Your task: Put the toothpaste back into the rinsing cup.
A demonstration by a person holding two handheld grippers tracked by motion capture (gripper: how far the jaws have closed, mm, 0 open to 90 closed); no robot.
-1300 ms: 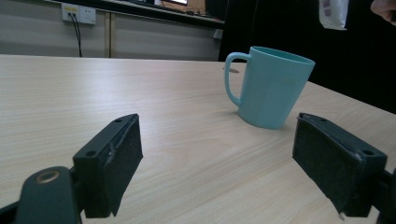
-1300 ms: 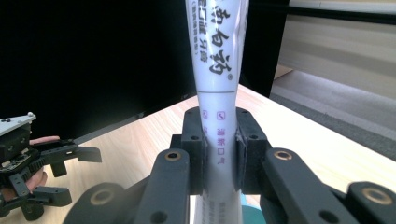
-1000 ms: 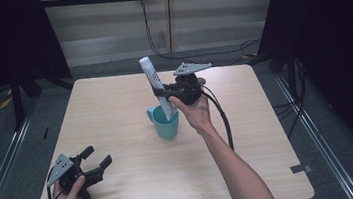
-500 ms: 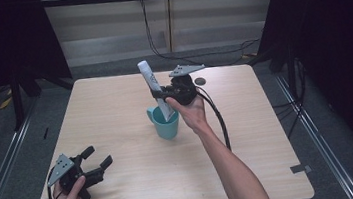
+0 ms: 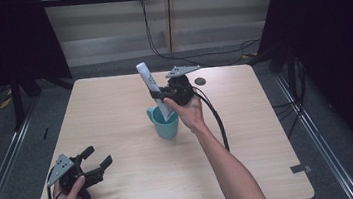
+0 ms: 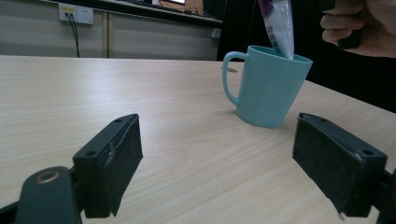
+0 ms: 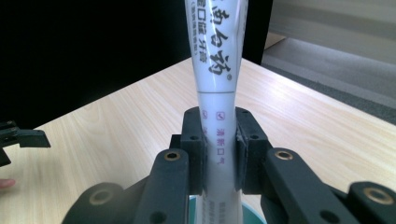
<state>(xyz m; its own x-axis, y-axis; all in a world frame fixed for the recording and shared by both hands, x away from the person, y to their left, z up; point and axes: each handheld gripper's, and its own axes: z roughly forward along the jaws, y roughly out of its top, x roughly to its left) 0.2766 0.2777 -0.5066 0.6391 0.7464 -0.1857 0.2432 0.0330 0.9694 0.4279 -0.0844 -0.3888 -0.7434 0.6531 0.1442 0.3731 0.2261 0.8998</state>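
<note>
A white toothpaste tube (image 5: pixel 148 85) with purple print stands nearly upright, its lower end inside a teal mug (image 5: pixel 166 124) near the table's middle. My right gripper (image 5: pixel 160 94) is shut on the tube's middle, just above the mug. In the right gripper view both pads (image 7: pixel 194 140) press the tube (image 7: pixel 212 65) from either side. My left gripper (image 5: pixel 95 158) rests open at the table's front left, pointing toward the mug, nothing between its jaws. In the left gripper view the mug (image 6: pixel 266 88) stands ahead with its handle to the left and the tube (image 6: pixel 280 25) dipping into it.
The light wooden table (image 5: pixel 114 101) carries a small dark round mark (image 5: pixel 200 81) at the back right. Dark curtains flank the table and cables hang down the wall behind. The left gripper (image 7: pixel 18 137) appears far off in the right gripper view.
My right gripper has sunk a little with the tube, bringing its lower end deeper into the mug. The left gripper has stayed where it was.
</note>
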